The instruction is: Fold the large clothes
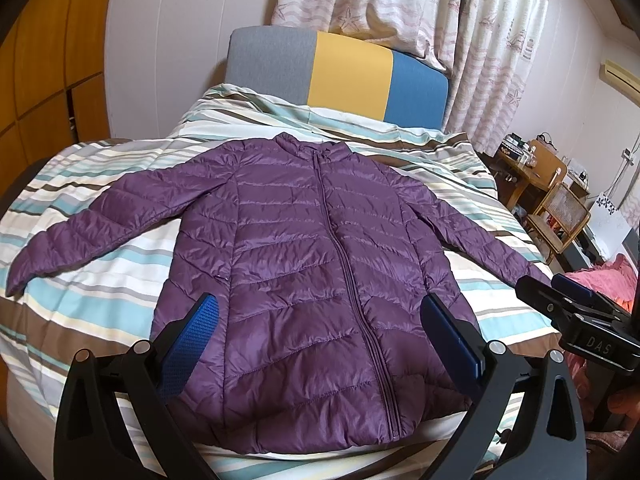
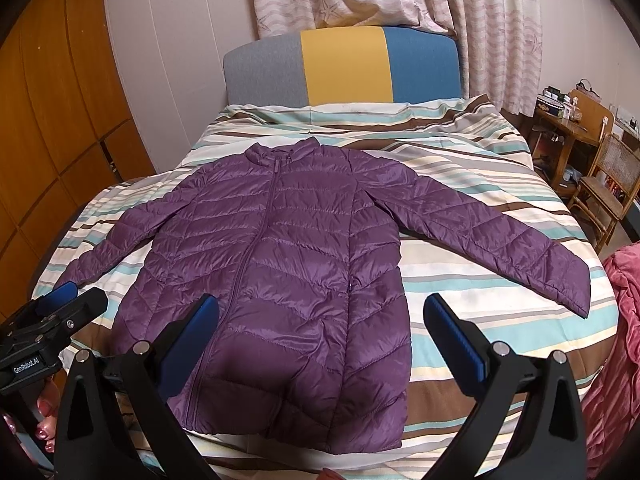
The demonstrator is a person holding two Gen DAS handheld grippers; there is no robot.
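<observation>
A purple quilted down jacket lies flat and zipped on the striped bed, front up, collar toward the headboard, both sleeves spread out; it also shows in the right wrist view. My left gripper is open and empty, held above the jacket's lower hem. My right gripper is open and empty above the jacket's lower right side. The right gripper also shows at the right edge of the left wrist view, near the right cuff. The left gripper shows in the right wrist view, near the left cuff.
The striped duvet covers the bed. A grey, yellow and blue headboard stands at the far end under curtains. Wooden wardrobe doors are on the left. A wooden desk and chair and a pink blanket are on the right.
</observation>
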